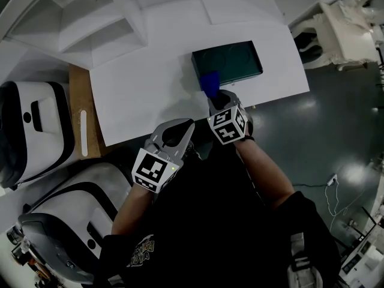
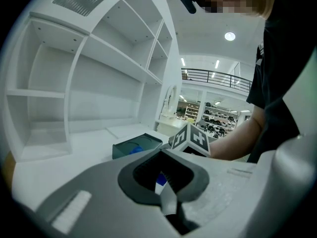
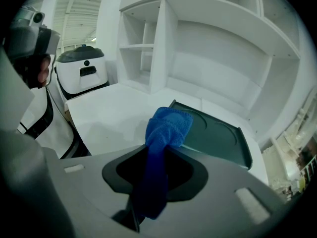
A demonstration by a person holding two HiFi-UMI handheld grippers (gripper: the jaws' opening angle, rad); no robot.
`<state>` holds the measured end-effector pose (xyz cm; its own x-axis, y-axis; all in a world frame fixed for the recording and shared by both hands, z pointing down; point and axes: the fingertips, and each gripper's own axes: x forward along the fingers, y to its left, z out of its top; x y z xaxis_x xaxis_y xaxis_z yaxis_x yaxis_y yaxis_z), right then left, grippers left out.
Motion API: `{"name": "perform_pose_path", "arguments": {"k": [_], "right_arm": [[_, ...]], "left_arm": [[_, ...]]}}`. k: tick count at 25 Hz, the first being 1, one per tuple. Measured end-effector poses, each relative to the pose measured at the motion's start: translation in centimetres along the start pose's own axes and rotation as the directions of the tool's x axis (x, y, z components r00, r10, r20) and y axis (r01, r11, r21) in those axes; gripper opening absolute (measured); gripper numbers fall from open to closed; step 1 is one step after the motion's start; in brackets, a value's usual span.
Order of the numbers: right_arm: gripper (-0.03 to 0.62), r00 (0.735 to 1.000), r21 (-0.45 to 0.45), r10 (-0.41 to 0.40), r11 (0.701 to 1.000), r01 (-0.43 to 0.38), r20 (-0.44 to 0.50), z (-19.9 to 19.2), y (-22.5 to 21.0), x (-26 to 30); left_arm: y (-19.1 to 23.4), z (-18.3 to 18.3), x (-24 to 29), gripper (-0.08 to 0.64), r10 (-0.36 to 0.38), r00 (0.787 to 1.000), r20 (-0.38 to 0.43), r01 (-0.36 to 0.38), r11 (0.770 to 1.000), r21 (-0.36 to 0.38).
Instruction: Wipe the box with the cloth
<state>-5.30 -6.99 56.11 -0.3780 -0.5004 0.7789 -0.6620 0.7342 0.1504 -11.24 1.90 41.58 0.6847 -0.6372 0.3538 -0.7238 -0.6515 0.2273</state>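
R tongs (image 3: 157, 155) pinch cloth (image 3: 167, 125) by box (image 1: 231, 59) edge, L tongs (image 2: 163, 182) pressed together, empty; I reckon the unbraced box may skid across table (image 1: 150, 83) w/ wipe pressure.

Box (image 1: 231, 60) on table (image 1: 144, 83), before shelves (image 1: 90, 23)

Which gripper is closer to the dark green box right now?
Right. The right gripper, shut on the blue cloth, is at the near-left corner of the box, with the cloth over its edge. The left gripper sits back at the near edge of the table, apart from the box.
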Motion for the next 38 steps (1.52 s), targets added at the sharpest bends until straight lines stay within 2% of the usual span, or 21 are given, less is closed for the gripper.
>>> {"name": "perform_pose_path", "arguments": {"k": [7, 15, 27, 38], "right_arm": [[0.127, 1.0, -0.005, 0.015, 1.0, -0.015, -0.004, -0.7, 2.5, -0.6], [0.127, 0.996, -0.038, 0.076, 0.996, -0.077, -0.043, -1.8, 4.8, 0.0], [0.126, 0.986, -0.036, 0.14, 0.989, -0.144, -0.091, -3.2, 2.4, 2.0], [0.125, 0.984, 0.014, 0.137, 0.991, -0.136, -0.109, -5.0, -0.8, 2.2]], "left_arm": [[-0.7, -0.6, -0.8, 0.002, -0.036, 0.999, -0.002, 0.036, 0.999, 0.012], [-1.3, -1.0, -0.9, 0.002, -0.069, 0.998, -0.011, 0.069, 0.997, 0.022], [-0.8, 0.0, 1.9, 0.002, -0.021, 1.0, -0.015, 0.021, 1.0, 0.0], [-1.4, 0.7, 4.4, 0.002, -0.014, 1.0, -0.016, 0.014, 1.0, -0.009]]}}
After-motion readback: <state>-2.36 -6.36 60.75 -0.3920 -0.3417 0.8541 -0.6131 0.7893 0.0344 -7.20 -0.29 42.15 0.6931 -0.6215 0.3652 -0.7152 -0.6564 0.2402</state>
